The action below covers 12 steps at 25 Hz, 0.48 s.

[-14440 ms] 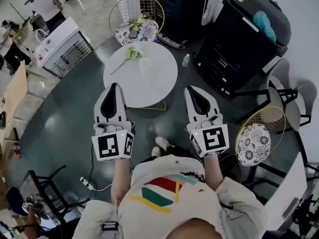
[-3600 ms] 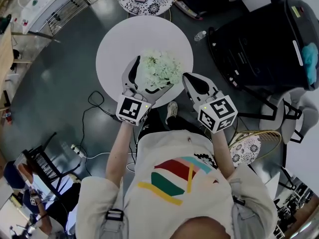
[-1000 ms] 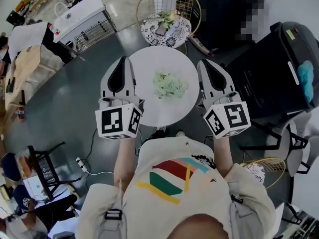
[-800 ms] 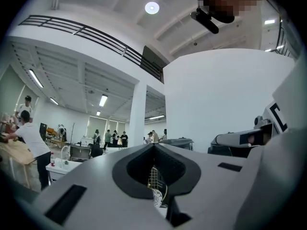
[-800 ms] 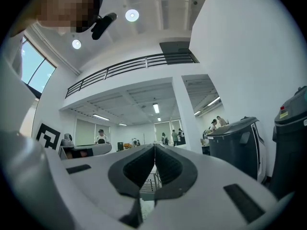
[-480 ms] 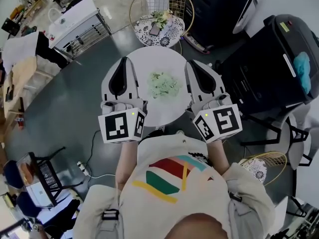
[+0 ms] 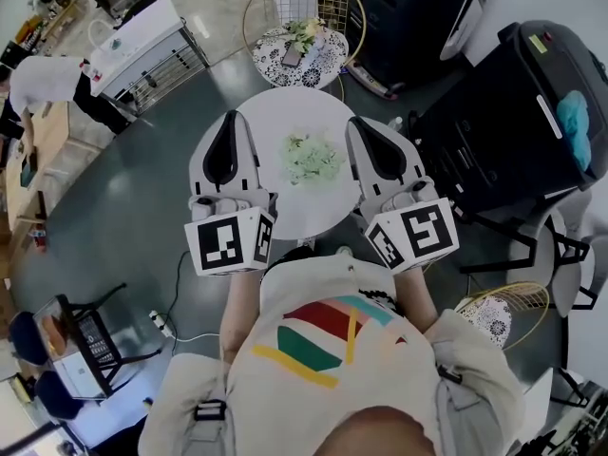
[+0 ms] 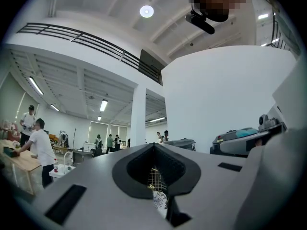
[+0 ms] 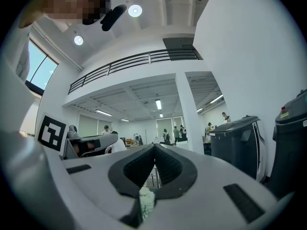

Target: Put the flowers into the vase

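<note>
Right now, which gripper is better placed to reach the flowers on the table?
Right, marginally: right gripper sits nearer the flowers, and its view lines up on them. Left gripper faces the patterned stool. Both shut.

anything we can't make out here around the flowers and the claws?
- Vase: head view, the flowers seen from above cover it; whether stems sit in it can't be told.
- Table: right gripper view, the shut right claw blocks all but a sliver of flowers.
- Left gripper view: the shut left claw hides the flowers.
</note>
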Available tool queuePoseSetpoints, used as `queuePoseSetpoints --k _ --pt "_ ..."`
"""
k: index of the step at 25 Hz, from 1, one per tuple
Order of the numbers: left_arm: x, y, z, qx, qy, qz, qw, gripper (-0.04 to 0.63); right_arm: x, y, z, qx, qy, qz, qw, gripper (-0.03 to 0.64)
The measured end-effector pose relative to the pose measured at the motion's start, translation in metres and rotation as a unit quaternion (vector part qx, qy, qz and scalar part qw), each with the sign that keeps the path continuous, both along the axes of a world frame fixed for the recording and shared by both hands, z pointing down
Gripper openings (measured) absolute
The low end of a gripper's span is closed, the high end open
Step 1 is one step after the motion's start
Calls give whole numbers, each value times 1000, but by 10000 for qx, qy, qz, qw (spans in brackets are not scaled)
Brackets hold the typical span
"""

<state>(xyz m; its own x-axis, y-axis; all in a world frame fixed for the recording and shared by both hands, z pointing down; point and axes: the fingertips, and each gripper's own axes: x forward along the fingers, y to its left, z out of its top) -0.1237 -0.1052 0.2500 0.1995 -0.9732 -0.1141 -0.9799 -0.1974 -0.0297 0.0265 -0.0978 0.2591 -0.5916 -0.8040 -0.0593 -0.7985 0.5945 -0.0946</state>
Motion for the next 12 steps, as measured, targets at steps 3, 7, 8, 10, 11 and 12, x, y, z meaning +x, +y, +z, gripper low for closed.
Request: queuePoseSetpoints --k 3,7,8,10,11,12 --pt "-2 3 0 5 3 -22 10000 8 0 0 0 -70 -118 -28 9999 12" --pt "-5 6 2 20 53 -27 10000 8 0 2 0 -46 -80 -20 10000 12" --pt "-6 6 2 26 64 -34 10000 8 -1 3 0 -33 -60 -31 10000 12" --pt "-6 8 2 39 92 -42 9999 8 -1 4 -1 -31 -46 -56 10000 11" --pt "-5 8 1 44 100 -44 9999 8 0 4 -1 -39 -56 -71 10000 11" --pt "-4 8 1 45 104 -46 9999 8 1 4 -2 -47 -76 -88 9999 12"
